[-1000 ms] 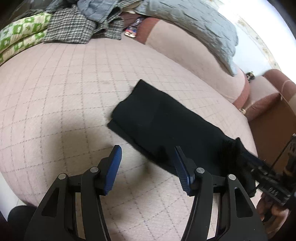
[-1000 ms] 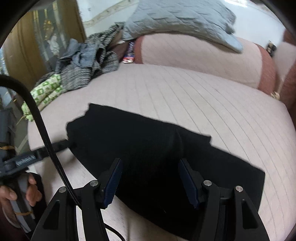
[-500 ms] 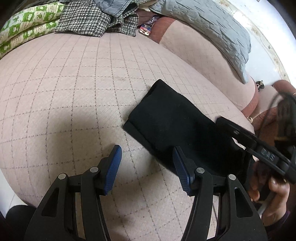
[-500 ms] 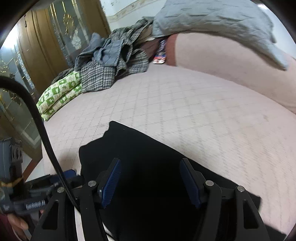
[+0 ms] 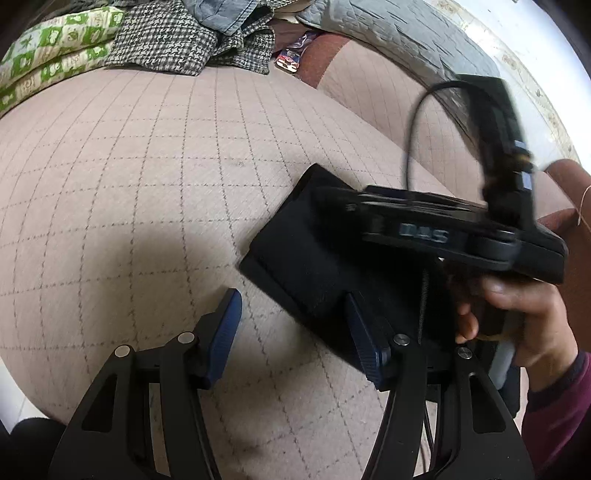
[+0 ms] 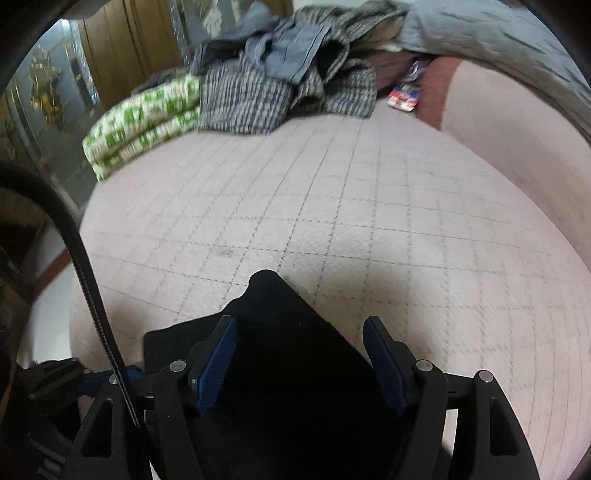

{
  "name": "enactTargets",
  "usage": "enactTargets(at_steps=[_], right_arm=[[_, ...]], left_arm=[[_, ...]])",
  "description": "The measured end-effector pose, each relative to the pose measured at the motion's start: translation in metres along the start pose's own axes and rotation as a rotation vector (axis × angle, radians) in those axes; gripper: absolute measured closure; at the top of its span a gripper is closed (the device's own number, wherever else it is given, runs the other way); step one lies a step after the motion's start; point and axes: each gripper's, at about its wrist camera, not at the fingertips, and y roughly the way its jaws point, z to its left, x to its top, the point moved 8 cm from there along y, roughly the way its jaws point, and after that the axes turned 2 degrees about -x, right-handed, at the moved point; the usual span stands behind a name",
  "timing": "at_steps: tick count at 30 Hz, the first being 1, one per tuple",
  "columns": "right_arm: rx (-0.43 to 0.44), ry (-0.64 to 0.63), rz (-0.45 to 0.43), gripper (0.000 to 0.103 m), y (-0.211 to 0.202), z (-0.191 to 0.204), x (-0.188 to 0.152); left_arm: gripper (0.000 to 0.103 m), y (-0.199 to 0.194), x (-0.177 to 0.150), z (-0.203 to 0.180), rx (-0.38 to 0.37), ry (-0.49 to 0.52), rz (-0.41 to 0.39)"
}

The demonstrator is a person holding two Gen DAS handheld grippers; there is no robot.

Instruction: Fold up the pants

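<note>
The black pants point(image 5: 306, 254) lie folded into a narrow strip on the pink quilted bed point(image 5: 147, 166). My left gripper point(image 5: 293, 326) is open and empty, just above the bed at the near edge of the pants. In the left wrist view the right gripper's body point(image 5: 454, 232) and the hand holding it hover over the pants' right part. My right gripper point(image 6: 299, 354) is open and empty, low over the pants point(image 6: 280, 332), whose end corner shows between its fingers.
A pile of checked and grey clothes point(image 5: 173, 40) and a green-and-white folded cloth point(image 5: 48, 48) lie at the bed's far side. A grey quilted blanket point(image 5: 399, 33) drapes over the padded headboard point(image 5: 369, 85). A small packet point(image 6: 404, 98) lies by the headboard. Wooden doors point(image 6: 122, 48) stand beyond.
The right gripper has swung left along the pants toward their end, entering the left wrist view. The left gripper has drifted a little; both stay open.
</note>
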Motion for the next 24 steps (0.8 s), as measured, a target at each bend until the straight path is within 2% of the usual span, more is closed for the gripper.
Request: enactTargets(at_steps=[2, 3, 4, 5, 6, 9, 12, 17, 21, 24], right_arm=[[-0.001, 0.008, 0.011, 0.068, 0.010, 0.001, -0.002], [-0.009, 0.007, -0.005, 0.073, 0.009, 0.002, -0.002], [-0.011, 0.006, -0.020, 0.078, 0.005, 0.003, -0.001], [-0.011, 0.010, -0.040, 0.087, -0.001, 0.002, 0.000], [-0.013, 0.023, -0.073, 0.089, -0.011, 0.001, 0.001], [-0.002, 0.065, -0.168, 0.091, -0.050, -0.002, 0.003], [0.005, 0.108, -0.266, 0.091, -0.094, -0.006, 0.001], [-0.009, 0.201, -0.416, 0.092, -0.188, -0.021, -0.032], [-0.084, 0.294, -0.466, 0.093, -0.240, -0.046, -0.080], [-0.137, 0.437, -0.448, 0.095, -0.251, -0.079, -0.136]], left_arm=[[0.045, 0.003, 0.002, 0.000, -0.011, -0.002, -0.003], [0.046, 0.004, 0.004, 0.000, -0.030, -0.013, -0.004], [0.060, 0.005, 0.007, -0.001, -0.066, -0.022, -0.003], [0.070, 0.006, 0.008, -0.003, -0.101, -0.020, 0.013], [0.077, 0.009, 0.008, -0.006, -0.129, -0.017, 0.037], [0.085, 0.000, 0.011, -0.014, -0.158, 0.018, -0.001], [0.085, -0.027, 0.016, -0.042, -0.215, 0.131, -0.098], [0.085, -0.073, 0.000, -0.115, -0.326, 0.385, -0.181], [0.085, -0.080, -0.035, -0.177, -0.420, 0.570, -0.147], [0.085, -0.054, -0.067, -0.211, -0.466, 0.646, -0.049]])
